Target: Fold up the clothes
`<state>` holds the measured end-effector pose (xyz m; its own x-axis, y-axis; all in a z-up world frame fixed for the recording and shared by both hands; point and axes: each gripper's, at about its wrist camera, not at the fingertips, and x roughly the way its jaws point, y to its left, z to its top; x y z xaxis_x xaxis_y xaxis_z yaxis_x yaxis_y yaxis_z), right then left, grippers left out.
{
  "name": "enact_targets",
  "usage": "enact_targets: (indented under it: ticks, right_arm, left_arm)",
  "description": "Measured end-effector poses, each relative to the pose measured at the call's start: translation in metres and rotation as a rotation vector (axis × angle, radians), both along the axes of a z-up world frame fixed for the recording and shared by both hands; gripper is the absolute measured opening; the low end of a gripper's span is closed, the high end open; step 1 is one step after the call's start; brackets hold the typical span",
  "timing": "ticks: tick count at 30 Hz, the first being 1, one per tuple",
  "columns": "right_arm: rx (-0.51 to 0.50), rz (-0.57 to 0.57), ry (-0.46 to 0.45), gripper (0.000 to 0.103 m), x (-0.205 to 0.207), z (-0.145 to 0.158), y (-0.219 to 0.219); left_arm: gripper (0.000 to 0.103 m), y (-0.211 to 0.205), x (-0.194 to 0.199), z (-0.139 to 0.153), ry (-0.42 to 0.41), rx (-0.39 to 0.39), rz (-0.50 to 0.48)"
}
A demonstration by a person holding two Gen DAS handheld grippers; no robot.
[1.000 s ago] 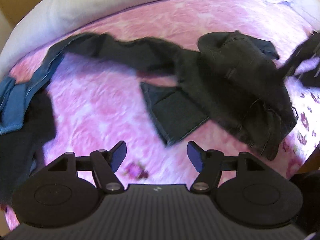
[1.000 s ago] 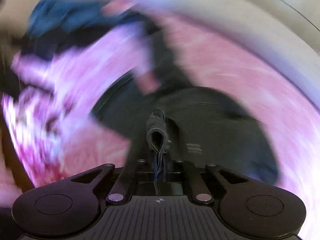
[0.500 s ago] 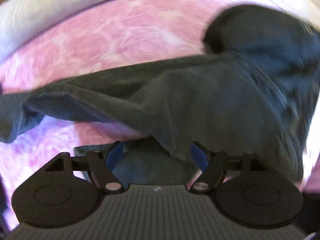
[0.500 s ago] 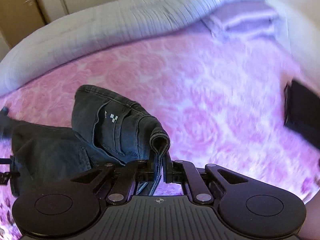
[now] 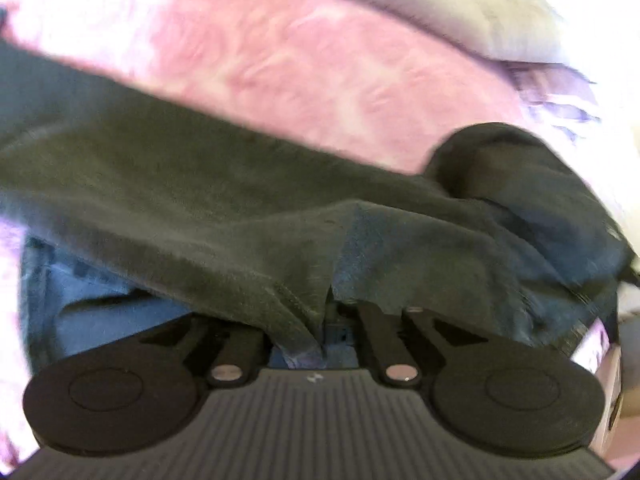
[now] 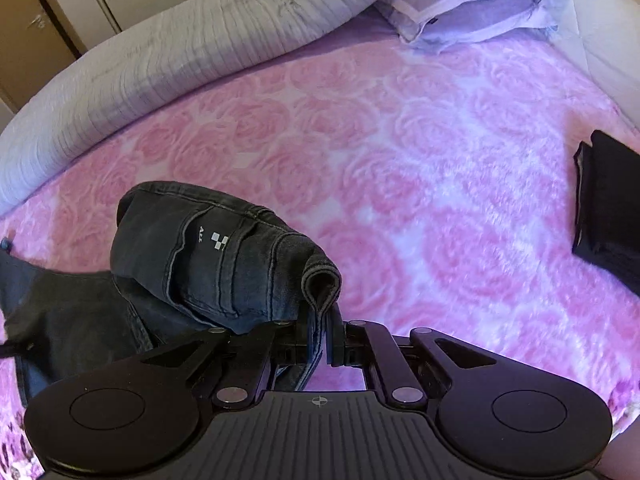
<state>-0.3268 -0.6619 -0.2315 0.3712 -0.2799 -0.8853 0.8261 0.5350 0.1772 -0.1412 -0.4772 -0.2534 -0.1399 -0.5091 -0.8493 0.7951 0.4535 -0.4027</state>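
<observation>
While gripped at two edges above the pink bed (image 6: 440,168), dark jeans (image 6: 208,256) hung bunched, unfolded; right claw (image 6: 318,336) and left claw (image 5: 324,320) both clamped on denim. Folding barely begun.

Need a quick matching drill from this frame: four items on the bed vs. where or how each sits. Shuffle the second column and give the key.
Column 1
1. dark jeans
2. folded black garment
3. lilac pillow
4. rolled grey quilt

Column 2
A. lies at the right edge of the pink bedspread
B. clamped in the right gripper and the left gripper
C. long bolster along the far side of the bed
D. at the far right corner of the bed

Pairs: 1-B, 2-A, 3-D, 4-C
</observation>
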Motion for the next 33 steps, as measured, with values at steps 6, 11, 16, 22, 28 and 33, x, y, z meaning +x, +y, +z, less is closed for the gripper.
enact_targets:
  ticks: [6,11,16,22,28,33]
  right_arm:
    - [-0.02,0.0,0.06,0.004,-0.026,0.018,-0.01]
    - [-0.027,-0.042,0.185,0.005,-0.044,0.002,-0.033]
    - [-0.013,-0.018,0.321,0.02,-0.031,-0.035,-0.037]
    - [-0.132,0.054,0.347,0.057,-0.01,-0.035,0.018]
    - [-0.087,0.351,0.255,0.057,0.011,-0.054,0.136]
    - [-0.144,0.521,0.229,0.058,0.011,-0.067,0.248]
  left_arm:
    - [0.003,0.067,-0.086,0.051,0.082,0.021,-0.05]
    - [0.021,0.064,-0.124,0.005,0.19,0.108,-0.162]
    - [0.029,0.066,-0.117,0.009,0.17,0.123,-0.202]
    - [0.042,0.112,-0.086,0.04,-0.058,0.155,-0.173]
    - [0.071,0.114,-0.066,0.029,-0.566,0.178,-0.415]
    - [0.072,0.124,-0.069,-0.025,-1.044,0.087,-0.9]
